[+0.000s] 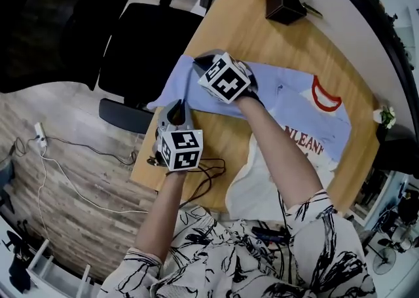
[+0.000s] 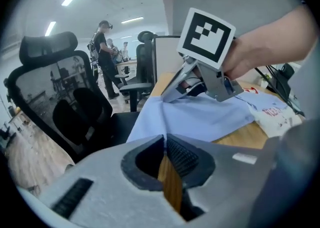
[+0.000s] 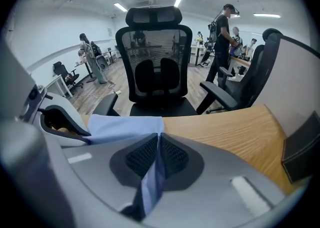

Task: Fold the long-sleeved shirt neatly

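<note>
A light blue long-sleeved shirt [image 1: 294, 103] with a red collar and red lettering lies spread across the wooden table [image 1: 242, 21]. Its hem end points toward the table's left edge. My left gripper [image 1: 175, 108] sits at the near hem corner. In the left gripper view its jaws [image 2: 164, 139] are closed at the cloth's edge [image 2: 200, 117], with wood showing behind them. My right gripper [image 1: 198, 61] is at the far hem corner. In the right gripper view it [image 3: 159, 137] is shut on a fold of blue fabric [image 3: 127, 124] that runs between the pads.
A black office chair [image 1: 147, 48] stands just past the table's left edge. A small black box [image 1: 285, 3] with keys sits at the far end. A white cloth [image 1: 255, 185] and a black cable [image 1: 206, 172] lie near the table's front edge. People stand in the background.
</note>
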